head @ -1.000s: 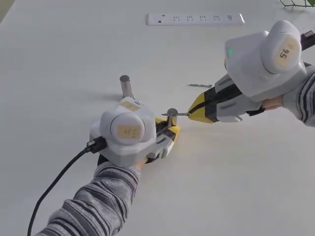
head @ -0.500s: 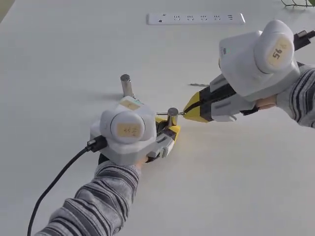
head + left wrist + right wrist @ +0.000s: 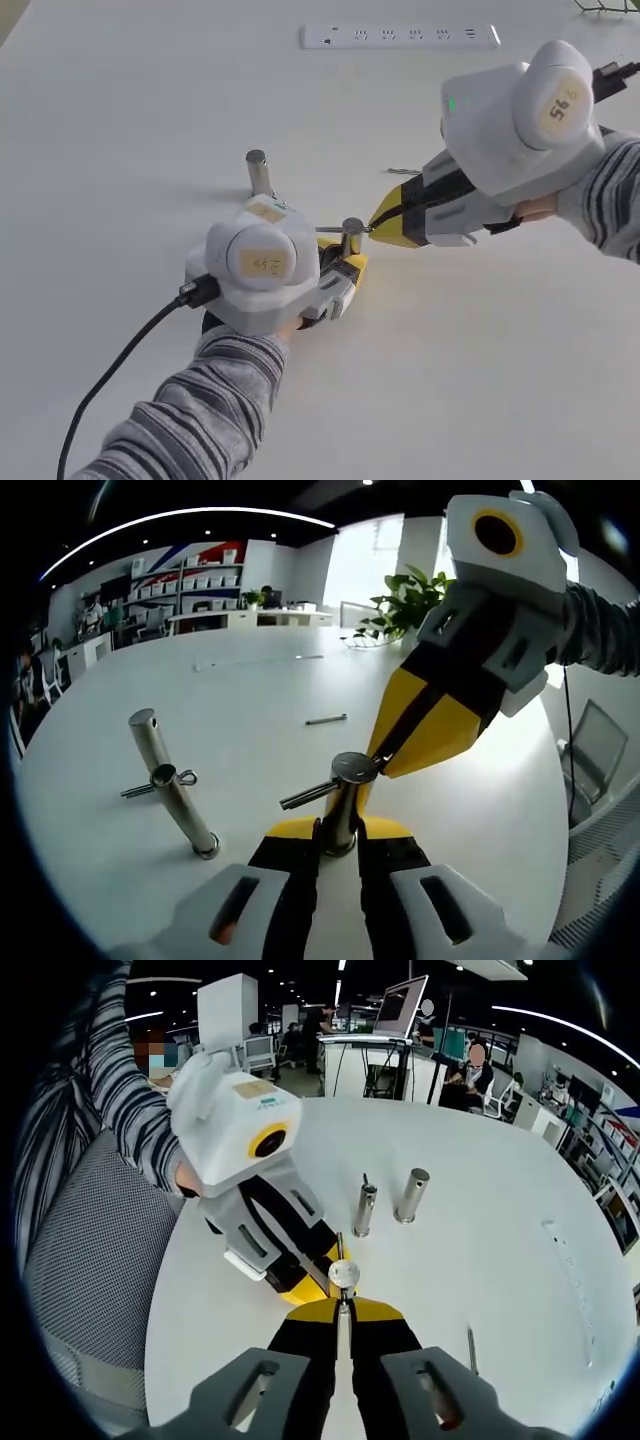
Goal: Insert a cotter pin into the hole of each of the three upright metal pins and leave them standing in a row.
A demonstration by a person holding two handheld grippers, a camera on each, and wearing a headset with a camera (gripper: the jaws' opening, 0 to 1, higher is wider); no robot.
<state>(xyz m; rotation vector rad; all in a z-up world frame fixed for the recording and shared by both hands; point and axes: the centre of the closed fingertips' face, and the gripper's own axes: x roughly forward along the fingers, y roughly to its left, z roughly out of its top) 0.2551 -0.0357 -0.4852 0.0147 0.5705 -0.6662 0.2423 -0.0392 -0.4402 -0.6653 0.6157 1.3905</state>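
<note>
Left gripper (image 3: 340, 832) closed tight around a standing metal pin (image 3: 345, 795), right gripper (image 3: 343, 1310) pinched a thin cotter pin (image 3: 306, 797), which poked through the pin's hole

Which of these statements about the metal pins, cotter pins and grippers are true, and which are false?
1. The left gripper clamps an upright metal pin between its fingers. True.
2. The right gripper is open and holds nothing. False: it grips a cotter pin that passes through the clamped pin's head.
3. Both other upright pins carry cotter pins. False: the nearer pin does, but the farther pin is bare.
4. A loose cotter pin lies on the table. True.
</note>
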